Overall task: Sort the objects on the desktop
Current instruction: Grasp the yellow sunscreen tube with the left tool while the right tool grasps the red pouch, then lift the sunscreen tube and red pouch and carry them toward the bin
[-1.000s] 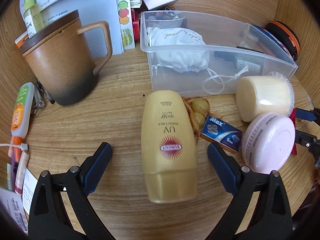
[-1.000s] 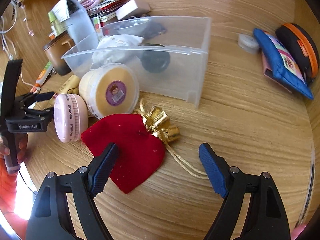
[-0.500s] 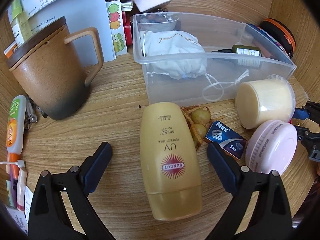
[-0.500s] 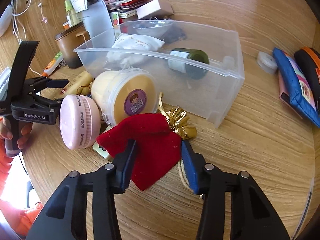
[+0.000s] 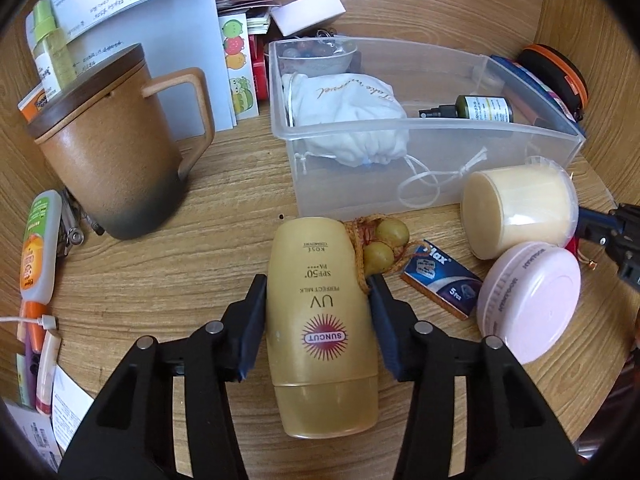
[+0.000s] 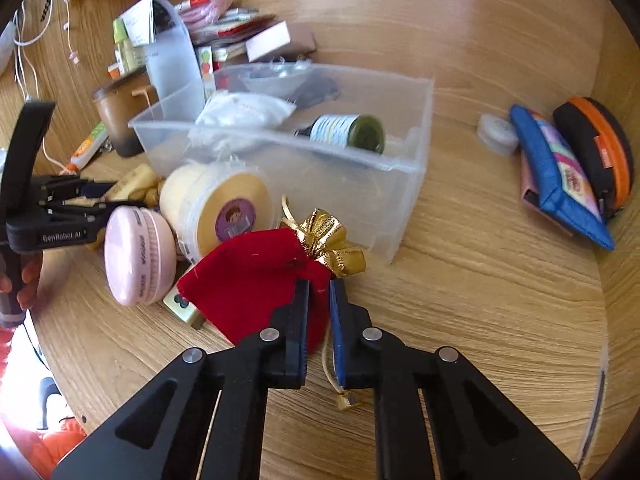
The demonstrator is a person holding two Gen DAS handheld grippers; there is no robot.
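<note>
A yellow sunscreen bottle (image 5: 320,344) lies on the wooden desk in front of a clear plastic bin (image 5: 440,168). My left gripper (image 5: 318,284) straddles it, its jaws closing, with both blue pads against the bottle's sides. A red velvet pouch (image 6: 248,280) with a gold bow lies in front of the bin (image 6: 360,184). My right gripper (image 6: 320,286) is shut on the pouch's right edge, just below the bow. The bin holds a white drawstring bag (image 5: 344,120) and a dark green bottle (image 6: 348,132).
A brown lidded mug (image 5: 108,160) stands at the left. A cream tub (image 5: 520,212), a pink round case (image 5: 528,304) and a small blue box (image 5: 440,280) crowd the right of the sunscreen. A blue pouch (image 6: 560,176) and an orange-black case (image 6: 600,148) lie far right.
My left jaws went from wide apart to closed against the sunscreen bottle. My right jaws closed in steps onto the red pouch's edge.
</note>
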